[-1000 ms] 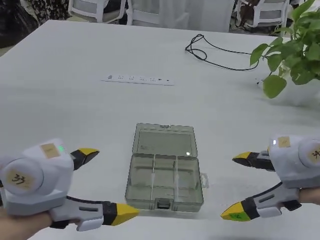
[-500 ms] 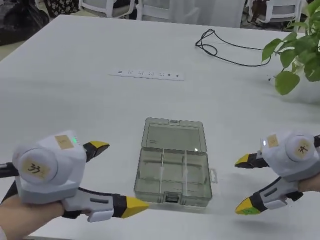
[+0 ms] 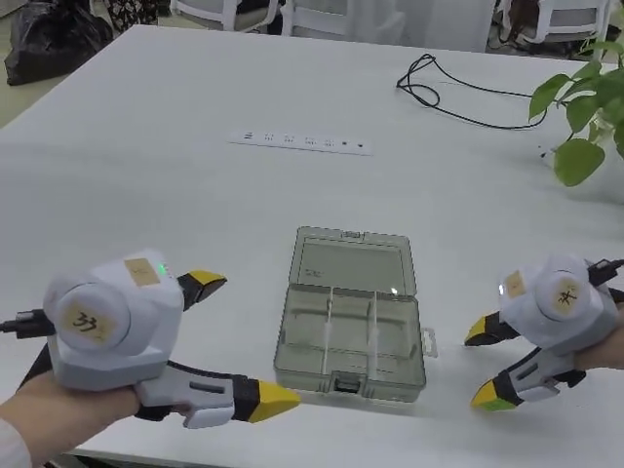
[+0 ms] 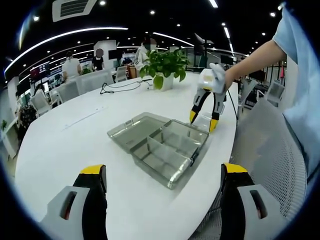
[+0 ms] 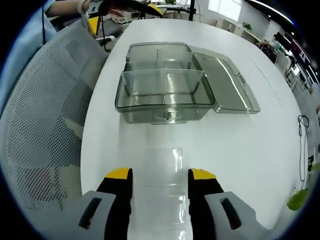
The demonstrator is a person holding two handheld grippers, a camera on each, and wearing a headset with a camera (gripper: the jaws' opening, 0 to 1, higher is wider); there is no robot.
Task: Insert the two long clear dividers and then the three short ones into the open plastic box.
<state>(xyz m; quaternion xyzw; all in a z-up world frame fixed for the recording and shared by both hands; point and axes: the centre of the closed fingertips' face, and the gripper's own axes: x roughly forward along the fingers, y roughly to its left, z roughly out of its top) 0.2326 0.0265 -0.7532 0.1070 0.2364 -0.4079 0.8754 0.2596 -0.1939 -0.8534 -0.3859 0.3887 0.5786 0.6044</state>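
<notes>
Box (image 3: 304,367) open on surface (image 3: 195,195), midway between both claws. Left claw (image 3: 255,339) released and empty, box ahead of its tips. Right claw (image 3: 476,368) released, clear divider (image 5: 162,170) flat between its jaws, box just ahead.

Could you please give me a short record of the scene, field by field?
Box: open on the table, lid flat behind, two long dividers standing inside
Left gripper: open, left of the box
Right gripper: open, right of the box
Loose clear pieces: flat on the table between the right gripper's jaws
Background: power strip, cable, plant
</notes>
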